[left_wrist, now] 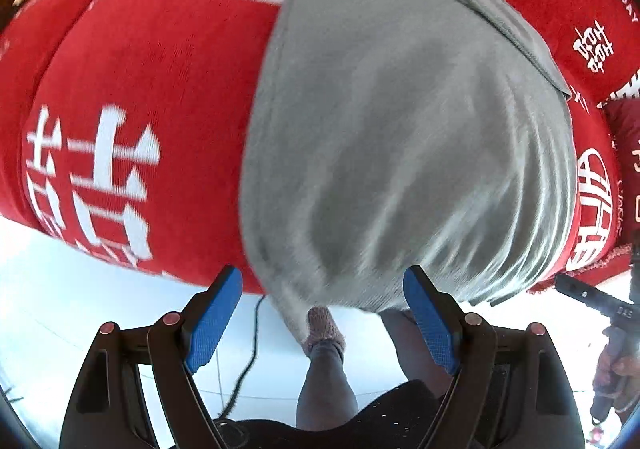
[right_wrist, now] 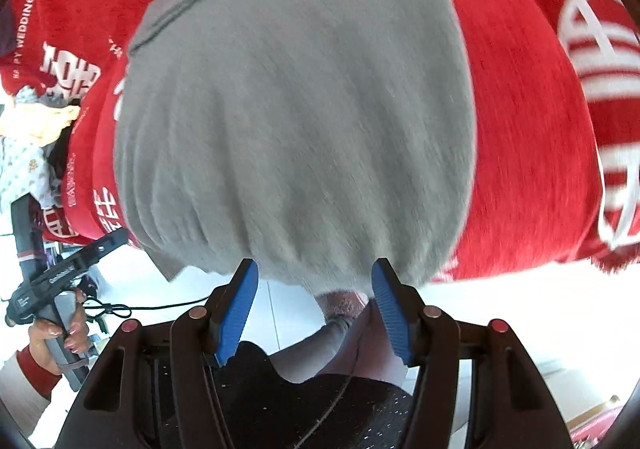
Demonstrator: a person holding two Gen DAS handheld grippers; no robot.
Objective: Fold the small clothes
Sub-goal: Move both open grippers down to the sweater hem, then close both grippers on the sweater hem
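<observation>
A grey knit garment (left_wrist: 400, 137) lies flat on a red cloth (left_wrist: 152, 61) with white characters, and its ribbed near hem hangs a little over the cloth's front edge. In the left wrist view my left gripper (left_wrist: 322, 277) points down at that hem near its left corner, jaws wide open and nothing between the blue pads (left_wrist: 214, 321). In the right wrist view the same garment (right_wrist: 296, 121) fills the middle. My right gripper (right_wrist: 315, 269) hovers over the hem, open, its pads (right_wrist: 236, 313) clear of the fabric. Both pictures are blurred by motion.
A pile of other small clothes (right_wrist: 28, 137) lies at the left end of the red cloth (right_wrist: 528, 129). A hand (right_wrist: 60, 329) holds the other gripper there. Below the front edge are white floor (left_wrist: 80, 309), a black cable (left_wrist: 248, 349) and the person's legs and slipper (left_wrist: 324, 329).
</observation>
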